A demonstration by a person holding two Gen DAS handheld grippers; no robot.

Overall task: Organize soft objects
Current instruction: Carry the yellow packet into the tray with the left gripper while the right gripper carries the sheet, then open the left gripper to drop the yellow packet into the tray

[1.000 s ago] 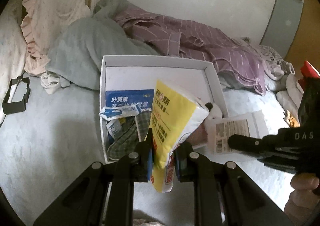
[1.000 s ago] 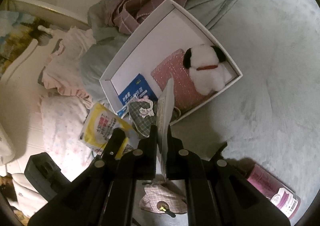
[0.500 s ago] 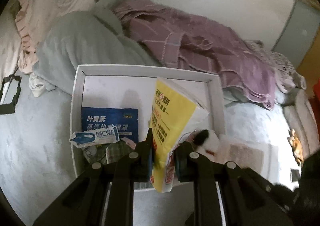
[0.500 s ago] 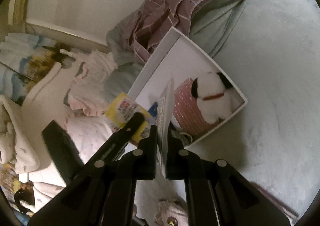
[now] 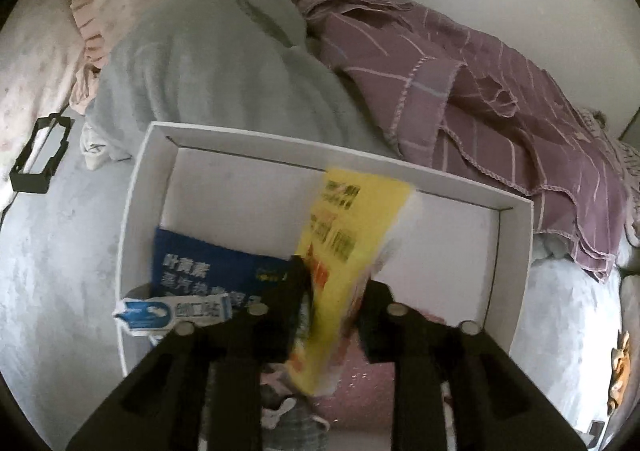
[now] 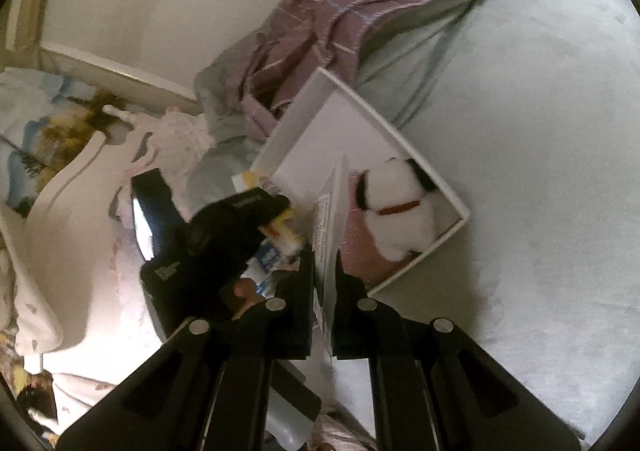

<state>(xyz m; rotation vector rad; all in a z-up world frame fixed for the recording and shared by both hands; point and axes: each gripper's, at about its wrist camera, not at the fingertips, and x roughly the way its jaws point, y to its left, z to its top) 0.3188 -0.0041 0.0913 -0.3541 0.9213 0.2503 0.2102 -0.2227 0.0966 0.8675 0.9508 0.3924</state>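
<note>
- Your left claw [image 5: 334, 299] was opening w/ the yellow pouch [image 5: 344, 251] betw. its fingers, over the white box [image 5: 516, 251]. Light, floppy, slick film: pinch an edge.
- Right claw [image 6: 325, 271] was clamped on a thin white packet [image 6: 330, 219].

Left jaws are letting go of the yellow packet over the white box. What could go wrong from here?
1. The yellow packet stands tall between the opening jaws of the left gripper; it may topple onto the blue pouch rather than lie flat in the white box.
2. The right gripper, shut on a white sheet, hangs close and could collide.
</note>
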